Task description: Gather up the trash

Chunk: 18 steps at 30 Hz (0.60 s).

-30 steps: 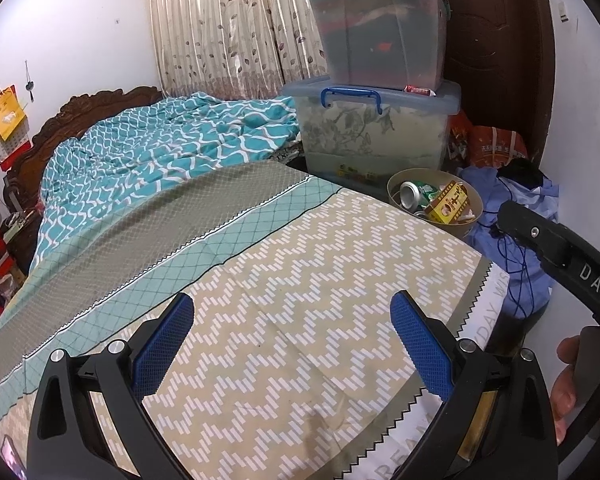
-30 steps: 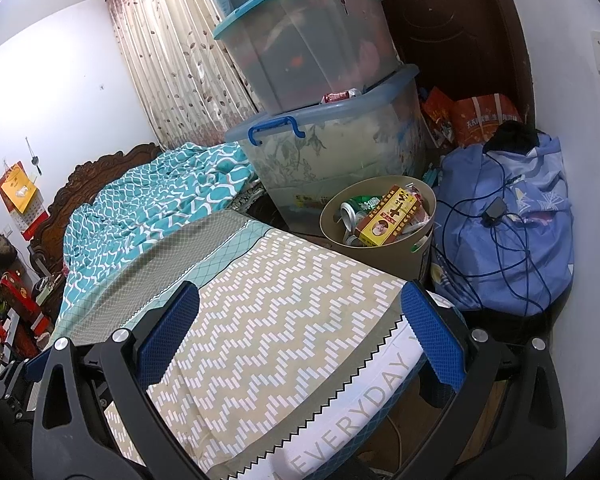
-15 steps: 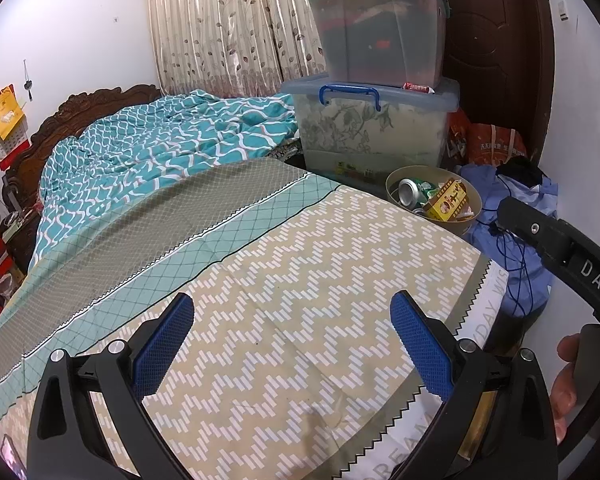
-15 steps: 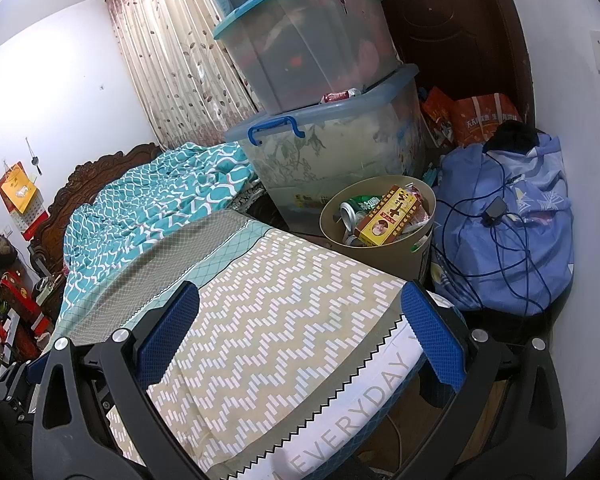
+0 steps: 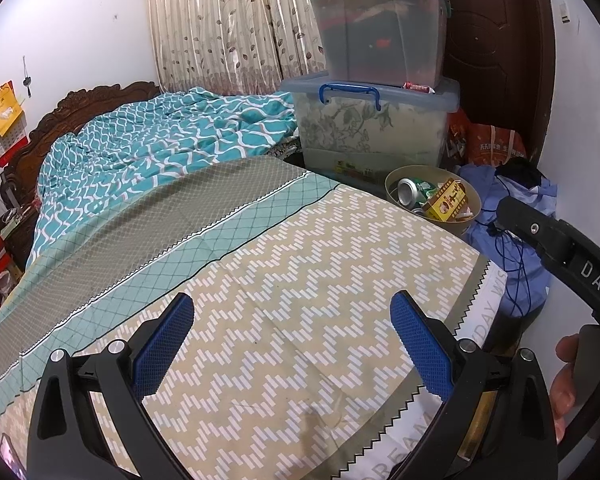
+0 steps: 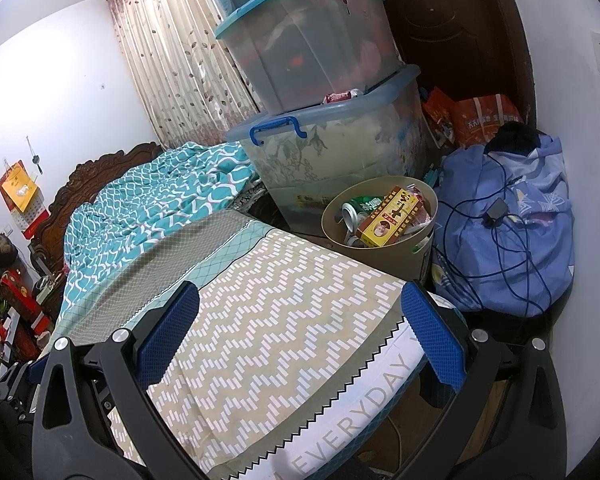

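Observation:
A tan trash bin [image 6: 400, 258] stands on the floor past the bed's far corner; it also shows in the left wrist view [image 5: 474, 206]. It holds a yellow and red box [image 6: 390, 218], crushed cans [image 5: 408, 191] and wrappers. My left gripper [image 5: 292, 334] is open and empty above the zigzag bed sheet [image 5: 320, 280]. My right gripper [image 6: 300, 326] is open and empty above the sheet's foot corner, short of the bin. The right gripper's body [image 5: 560, 256] shows at the right of the left wrist view.
Stacked clear storage boxes [image 6: 332, 136] stand behind the bin, against a curtain and a brown door [image 6: 460, 28]. A blue bundle with cables [image 6: 508, 224] lies right of the bin. A teal quilt [image 5: 160, 152] covers the head of the bed.
The left gripper has drifted back and up a little, so the bin and boxes look slightly farther. The right gripper has barely moved. Both stay open.

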Each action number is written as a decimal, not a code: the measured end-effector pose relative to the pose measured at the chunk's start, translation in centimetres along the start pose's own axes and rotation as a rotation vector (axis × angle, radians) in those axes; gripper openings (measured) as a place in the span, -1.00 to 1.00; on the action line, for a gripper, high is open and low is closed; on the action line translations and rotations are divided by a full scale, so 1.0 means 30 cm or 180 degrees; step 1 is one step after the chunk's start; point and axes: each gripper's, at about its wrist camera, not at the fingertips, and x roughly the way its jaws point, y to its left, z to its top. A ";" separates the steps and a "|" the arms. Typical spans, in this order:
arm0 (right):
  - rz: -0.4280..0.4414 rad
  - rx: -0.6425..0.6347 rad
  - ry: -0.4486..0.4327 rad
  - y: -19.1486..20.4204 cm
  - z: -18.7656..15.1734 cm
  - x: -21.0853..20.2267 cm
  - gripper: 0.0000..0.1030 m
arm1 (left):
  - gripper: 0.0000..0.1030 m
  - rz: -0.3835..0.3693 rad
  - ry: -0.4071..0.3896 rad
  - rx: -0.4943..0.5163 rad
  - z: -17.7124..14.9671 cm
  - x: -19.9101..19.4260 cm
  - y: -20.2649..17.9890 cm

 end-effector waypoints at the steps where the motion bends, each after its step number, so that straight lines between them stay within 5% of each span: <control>1: 0.0001 -0.0004 0.0000 0.001 -0.002 -0.001 0.94 | 0.84 -0.0001 0.0002 -0.0002 0.000 0.000 0.000; 18: 0.0003 -0.0003 0.0014 0.003 -0.009 0.006 0.94 | 0.84 -0.0020 0.0060 -0.0016 -0.004 0.015 0.008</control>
